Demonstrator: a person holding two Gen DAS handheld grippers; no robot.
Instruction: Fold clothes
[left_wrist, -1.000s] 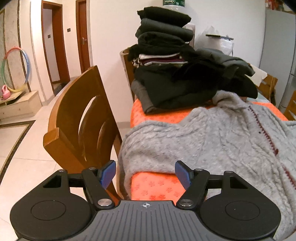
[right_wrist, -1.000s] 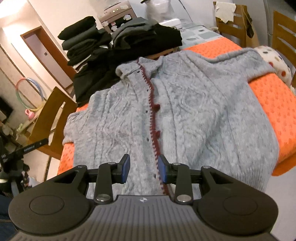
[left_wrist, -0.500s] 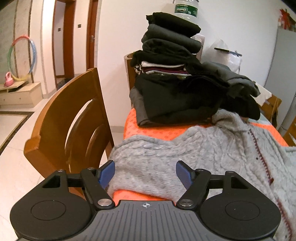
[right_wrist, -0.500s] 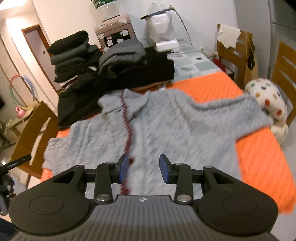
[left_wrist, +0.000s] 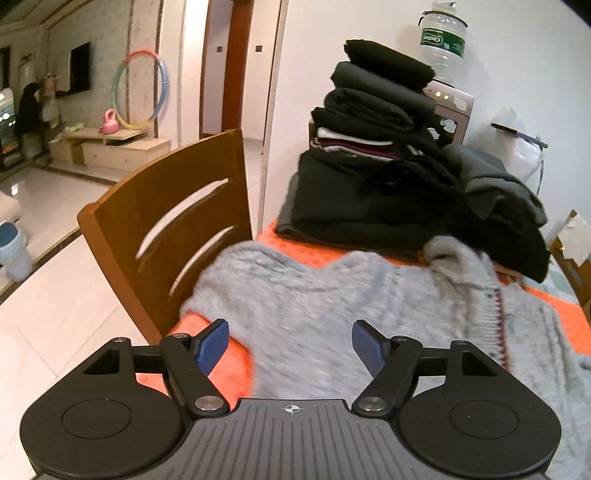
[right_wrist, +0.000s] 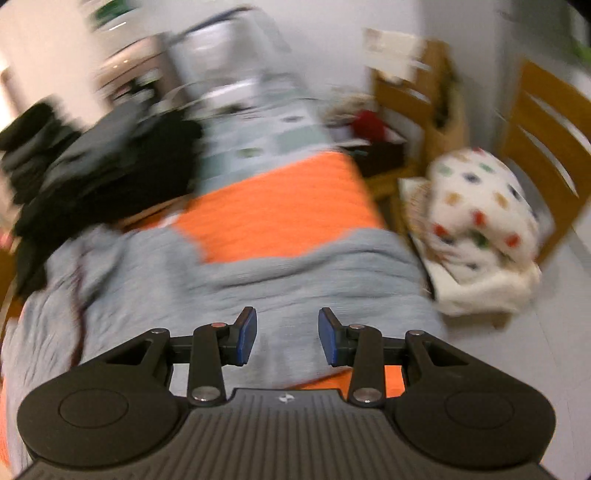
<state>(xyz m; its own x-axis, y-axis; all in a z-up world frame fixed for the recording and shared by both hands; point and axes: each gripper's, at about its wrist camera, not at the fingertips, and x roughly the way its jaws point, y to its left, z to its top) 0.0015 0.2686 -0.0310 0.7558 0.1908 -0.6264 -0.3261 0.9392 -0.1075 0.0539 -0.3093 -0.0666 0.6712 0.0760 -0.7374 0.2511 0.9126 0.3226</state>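
Observation:
A grey knit cardigan (left_wrist: 351, 306) with dark red trim lies spread front-up on the orange table cover (left_wrist: 306, 254). My left gripper (left_wrist: 290, 345) is open and empty, above the cardigan's left sleeve near the table's left edge. In the blurred right wrist view the cardigan (right_wrist: 295, 280) fills the near part of the table, its right sleeve reaching the right edge. My right gripper (right_wrist: 283, 338) is open and empty, just above that sleeve area.
A stack of folded dark clothes (left_wrist: 391, 158) stands at the back left of the table. A wooden chair (left_wrist: 173, 229) stands at the left side. A white dotted bundle (right_wrist: 480, 218) sits on a chair to the right. A water bottle (left_wrist: 441, 40) stands behind the stack.
Both grippers have swung: the left has risen and turned towards the left sleeve, the right has moved fast to the right, from the button line to the right sleeve. Both jaws stay open.

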